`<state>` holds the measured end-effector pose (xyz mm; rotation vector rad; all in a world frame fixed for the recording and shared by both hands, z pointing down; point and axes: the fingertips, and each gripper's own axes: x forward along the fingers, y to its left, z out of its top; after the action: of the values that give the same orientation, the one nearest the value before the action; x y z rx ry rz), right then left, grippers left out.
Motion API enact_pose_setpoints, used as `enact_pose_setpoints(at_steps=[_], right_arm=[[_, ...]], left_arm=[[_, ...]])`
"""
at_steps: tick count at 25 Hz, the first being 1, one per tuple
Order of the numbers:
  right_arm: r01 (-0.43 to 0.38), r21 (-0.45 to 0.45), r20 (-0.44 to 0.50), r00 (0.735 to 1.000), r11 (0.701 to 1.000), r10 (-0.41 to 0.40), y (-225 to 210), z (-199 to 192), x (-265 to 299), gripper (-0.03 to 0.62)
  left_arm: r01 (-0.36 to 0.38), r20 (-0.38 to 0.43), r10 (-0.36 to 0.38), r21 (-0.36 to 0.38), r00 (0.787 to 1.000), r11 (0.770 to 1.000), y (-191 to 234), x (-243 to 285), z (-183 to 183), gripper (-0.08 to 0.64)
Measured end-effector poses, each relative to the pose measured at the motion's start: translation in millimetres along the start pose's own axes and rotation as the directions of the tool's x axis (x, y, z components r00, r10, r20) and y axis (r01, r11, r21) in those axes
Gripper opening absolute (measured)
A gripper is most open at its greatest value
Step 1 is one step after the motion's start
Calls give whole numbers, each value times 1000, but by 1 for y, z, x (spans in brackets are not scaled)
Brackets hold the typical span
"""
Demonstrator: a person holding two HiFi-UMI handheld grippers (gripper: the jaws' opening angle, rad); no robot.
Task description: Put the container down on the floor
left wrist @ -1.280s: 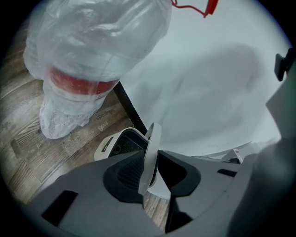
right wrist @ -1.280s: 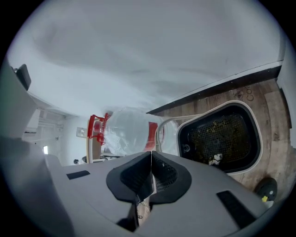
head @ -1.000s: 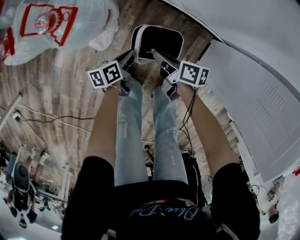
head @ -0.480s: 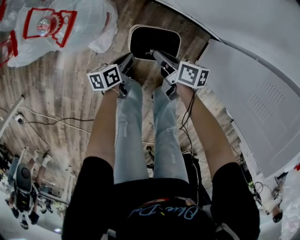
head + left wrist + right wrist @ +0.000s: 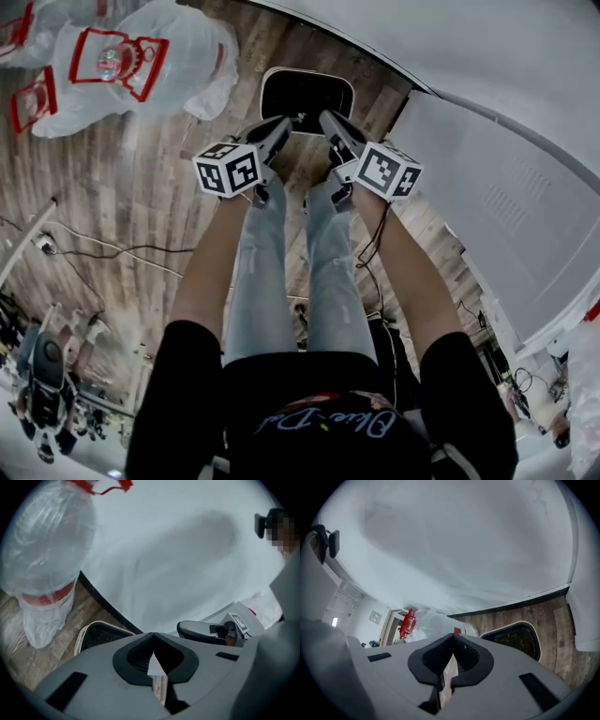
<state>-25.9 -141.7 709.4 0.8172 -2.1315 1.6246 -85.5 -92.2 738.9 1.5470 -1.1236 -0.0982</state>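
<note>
In the head view, the container (image 5: 307, 97), a black tray with a pale rounded rim, sits flat on the wooden floor (image 5: 141, 178) just ahead of the person's legs (image 5: 281, 272) in light jeans. The left gripper (image 5: 284, 125) and the right gripper (image 5: 327, 119) point toward its near rim from either side, their marker cubes facing the camera. Neither holds anything. Clear plastic bags (image 5: 131, 61) with red print lie on the floor to the upper left. A white panel (image 5: 487, 197) stands to the right, and a thin cable (image 5: 103, 248) runs across the boards.

In the left gripper view, the left gripper (image 5: 153, 641) has its jaws pressed together with nothing between them. The container (image 5: 101, 634) lies on the floor beyond, left of the jaws and apart from them. A clear plastic bag (image 5: 44, 564) stands beside it, and the right gripper (image 5: 206, 631) shows to the right.

In the right gripper view, the right gripper (image 5: 453, 641) is likewise closed on nothing. The container (image 5: 515, 639) rests on the wooden floor (image 5: 555, 634) to the right, clear of the jaws. A plastic bag (image 5: 429, 623) lies farther left.
</note>
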Motion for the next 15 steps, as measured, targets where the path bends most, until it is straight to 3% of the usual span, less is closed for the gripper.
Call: enact_pose_setpoints(at_steps=[3, 9, 15], right_arm=[[-15, -42, 53, 998, 999, 17, 16, 17, -17, 0], [13, -75, 170, 985, 997, 0, 34, 48, -49, 0], [36, -139, 217, 976, 990, -5, 55, 55, -80, 0]], left_arm=[[20, 16, -22, 84, 1000, 996, -28, -4, 12, 3], [43, 128, -66, 170, 990, 985, -72, -28, 44, 3], [20, 136, -60, 276, 989, 961, -100, -52, 54, 3]])
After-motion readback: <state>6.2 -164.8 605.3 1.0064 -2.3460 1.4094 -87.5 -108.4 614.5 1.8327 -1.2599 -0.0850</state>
